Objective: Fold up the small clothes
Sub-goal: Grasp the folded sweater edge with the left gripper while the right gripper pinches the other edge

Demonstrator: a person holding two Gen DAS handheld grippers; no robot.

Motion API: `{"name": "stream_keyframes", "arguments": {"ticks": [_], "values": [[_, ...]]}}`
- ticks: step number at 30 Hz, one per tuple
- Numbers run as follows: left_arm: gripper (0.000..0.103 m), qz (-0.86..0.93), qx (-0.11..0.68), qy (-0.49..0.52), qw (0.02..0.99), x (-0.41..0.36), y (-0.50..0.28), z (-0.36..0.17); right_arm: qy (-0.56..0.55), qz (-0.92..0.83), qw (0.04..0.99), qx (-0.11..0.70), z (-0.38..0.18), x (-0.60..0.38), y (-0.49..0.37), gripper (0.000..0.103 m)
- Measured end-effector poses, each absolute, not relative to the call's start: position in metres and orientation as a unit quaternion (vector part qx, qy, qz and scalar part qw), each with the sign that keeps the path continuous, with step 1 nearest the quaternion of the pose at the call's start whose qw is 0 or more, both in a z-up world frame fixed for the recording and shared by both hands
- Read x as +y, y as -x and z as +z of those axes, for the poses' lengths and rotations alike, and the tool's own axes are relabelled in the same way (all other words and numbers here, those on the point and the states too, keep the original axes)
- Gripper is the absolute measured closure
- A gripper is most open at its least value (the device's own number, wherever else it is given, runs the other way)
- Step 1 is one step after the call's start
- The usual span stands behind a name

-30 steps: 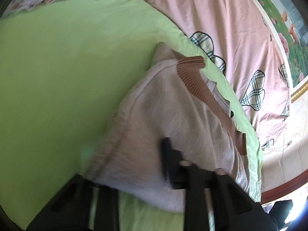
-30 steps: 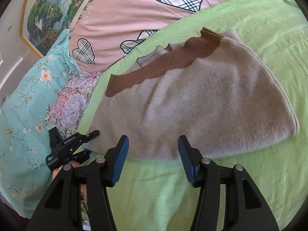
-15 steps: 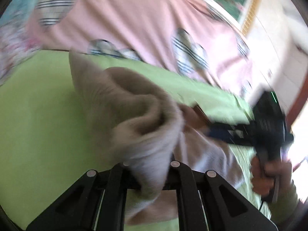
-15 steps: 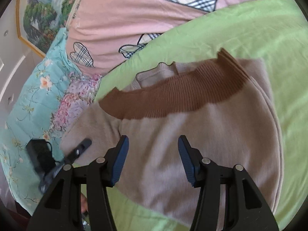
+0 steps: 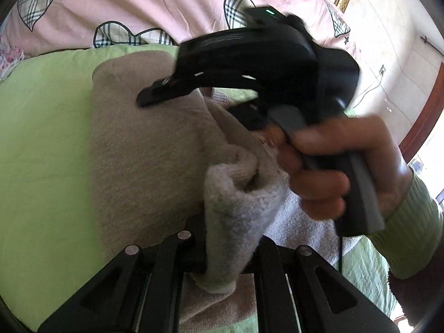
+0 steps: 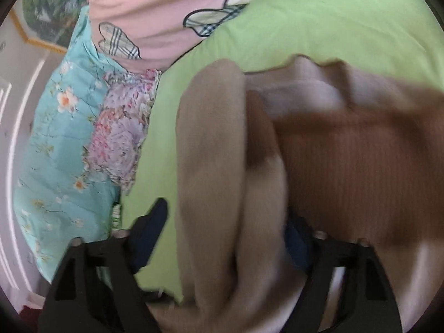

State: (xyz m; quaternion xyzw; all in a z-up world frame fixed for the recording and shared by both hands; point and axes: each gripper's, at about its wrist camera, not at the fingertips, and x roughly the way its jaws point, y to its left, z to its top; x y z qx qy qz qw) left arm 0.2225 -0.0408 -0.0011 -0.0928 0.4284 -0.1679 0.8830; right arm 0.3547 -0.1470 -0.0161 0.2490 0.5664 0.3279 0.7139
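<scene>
Mid-fold on the green bedspread (image 5: pixel 41 127): left gripper (image 5: pixel 222 252) pinches sweater (image 5: pixel 144 152); right gripper (image 6: pixel 224 238), closing, straddles fabric—next, lay flat.

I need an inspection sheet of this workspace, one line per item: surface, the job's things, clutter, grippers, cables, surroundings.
Surface: green sheet spread on a bed.
Job's things: beige knit garment with a brown ribbed band, partly bunched, lying on the sheet.
Clutter: nothing seen on the sheet.
Grippers: left gripper shut on a fold of the garment; right gripper, jaws just been closing, fabric between them, grip unclear in the blur.
Cables: a thin black cable hangs from the right gripper's handle.
Surroundings: pink quilt with plaid hearts, floral bedding, framed picture.
</scene>
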Motion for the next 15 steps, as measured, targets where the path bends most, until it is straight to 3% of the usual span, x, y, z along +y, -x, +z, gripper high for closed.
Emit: {"name": "stream_keyframes", "arguments": {"ticks": [2, 3, 10, 15], "values": [[0.096, -0.170, 0.428, 0.092, 0.883, -0.040, -0.223, 0.004, -0.246, 0.334, 0.714, 0.563, -0.014, -0.141, -0.361, 0.080], [0.096, -0.175, 0.426, 0.094, 0.883, -0.041, -0.220, 0.007, -0.241, 0.334, 0.720, 0.558, -0.010, -0.140, -0.360, 0.082], [0.096, -0.243, 0.409, 0.107, 0.873, -0.081, -0.212, 0.034, -0.235, 0.335, 0.762, 0.502, 0.041, -0.201, -0.329, 0.085], [0.096, -0.278, 0.415, 0.108, 0.859, -0.123, -0.214, 0.029, -0.246, 0.285, 0.779, 0.501, 0.037, -0.265, -0.313, 0.085]]}}
